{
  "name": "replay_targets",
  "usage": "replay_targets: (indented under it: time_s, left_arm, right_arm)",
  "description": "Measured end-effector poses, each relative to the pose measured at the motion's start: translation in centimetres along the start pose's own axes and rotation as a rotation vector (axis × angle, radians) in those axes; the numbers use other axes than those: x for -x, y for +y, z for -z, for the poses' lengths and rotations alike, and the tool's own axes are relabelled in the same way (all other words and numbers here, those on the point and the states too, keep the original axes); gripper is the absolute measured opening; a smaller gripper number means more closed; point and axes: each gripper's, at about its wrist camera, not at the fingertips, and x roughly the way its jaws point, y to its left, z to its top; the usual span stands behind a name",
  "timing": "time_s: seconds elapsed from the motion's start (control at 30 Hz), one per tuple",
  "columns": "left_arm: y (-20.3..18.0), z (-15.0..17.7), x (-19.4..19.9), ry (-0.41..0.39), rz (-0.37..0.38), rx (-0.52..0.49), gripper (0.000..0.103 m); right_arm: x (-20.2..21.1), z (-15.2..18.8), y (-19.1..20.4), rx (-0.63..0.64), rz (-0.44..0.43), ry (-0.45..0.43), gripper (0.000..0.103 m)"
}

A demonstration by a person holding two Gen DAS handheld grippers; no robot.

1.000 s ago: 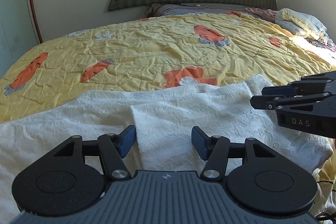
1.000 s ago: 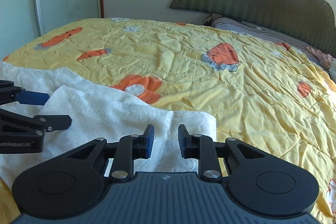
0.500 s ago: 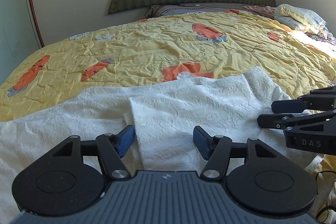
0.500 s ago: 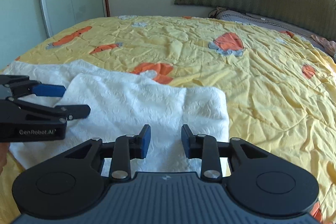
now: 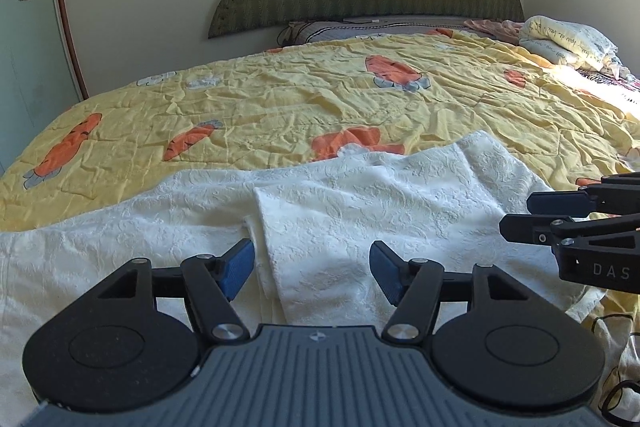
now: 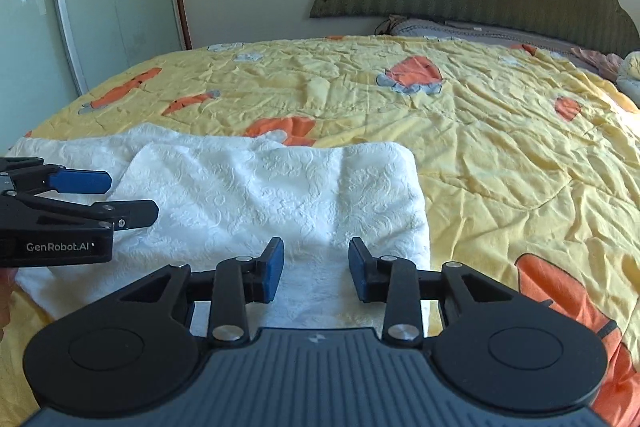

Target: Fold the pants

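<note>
White pants [image 5: 360, 195] lie along the near edge of the bed [image 5: 320, 99], on the yellow quilt, already doubled: a folded flap sits on top, its cut edge running near-to-far just left of centre in the left wrist view.

Left hand-held gripper [image 5: 312, 269]: released, jaws wide, nothing between the pads, hovering over the flap's left edge. Right hand-held gripper [image 6: 316, 269]: also released, jaws part-open with a clear gap, no cloth pinched, over the near right part of the fold, short of the rounded right end [image 6: 408, 163].

Step looks like a between-folds regrasp: one fold laid, both hands free. The unfolded leg [image 5: 100, 227] trails off left.

Next move likely calls for each gripper to drop onto a fabric edge, pinch all layers, and carry them over together. Risk: catching only the top layer.
</note>
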Motion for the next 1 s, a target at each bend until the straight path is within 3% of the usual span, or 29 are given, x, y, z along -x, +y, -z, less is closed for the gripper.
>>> replay_targets:
  time_s: [0.13,0.23,0.27,0.3,0.37,0.57,1.0]
  left_arm:
    - [0.2,0.1,0.0,0.013,0.001,0.014,0.068]
    - [0.7,0.2,0.0,0.016,0.000,0.031,0.068]
    - [0.8,0.1,0.0,0.016,-0.003,0.038,0.068]
    - [0.8,0.1,-0.1,0.018,-0.005,0.045,0.068]
    - [0.8,0.0,0.0,0.022,0.005,0.063,0.068]
    - [0.1,-0.2,1.1,-0.010,-0.005,0.026,0.068]
    - [1.1,-0.9,1.7,-0.027,0.038,0.096,0.068]
  right_arm:
    - [1.2,0.9,-0.7,0.025,0.102,-0.050,0.035]
    - [3.1,1.3,-4.2,-0.098,0.155,-0.130,0.040]
    - [3.3,1.0,-5.6,-0.119,0.178,-0.138,0.056]
    - [3.1,0.7,-6.5,-0.111,0.207,-0.133,0.081]
    - [2.1,0.4,-7.9,-0.085,0.246,-0.119,0.096]
    - [-2.2,1.6,-10.8,-0.228,0.314,0.020,0.101]
    - [-2.0,2.2,-10.1,-0.201,0.334,0.038,0.103]
